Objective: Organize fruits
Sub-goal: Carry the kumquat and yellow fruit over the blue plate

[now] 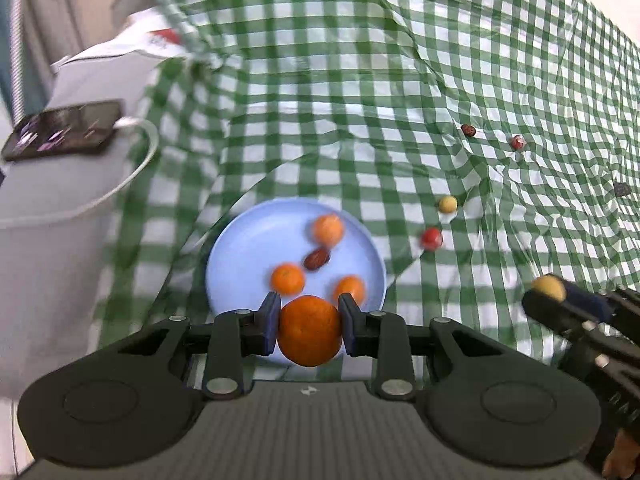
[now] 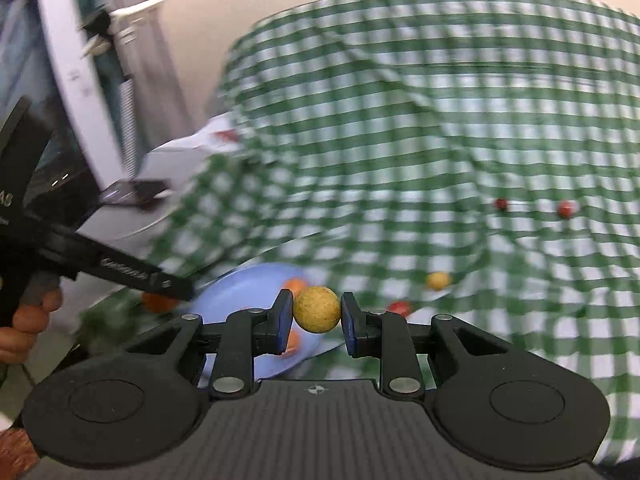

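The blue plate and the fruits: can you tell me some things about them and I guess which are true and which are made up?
1. The left gripper holds a big orange fruit. True.
2. The right gripper holds a red fruit. False: it is shut on a yellow round fruit.
3. The blue plate has nothing on it. False: three small orange fruits and a dark red fruit lie on it.
4. A phone lies on the white surface beside the checked cloth. True.
5. All fruits are off the cloth. False: a yellow fruit and a red fruit lie there, with two small red ones farther off.
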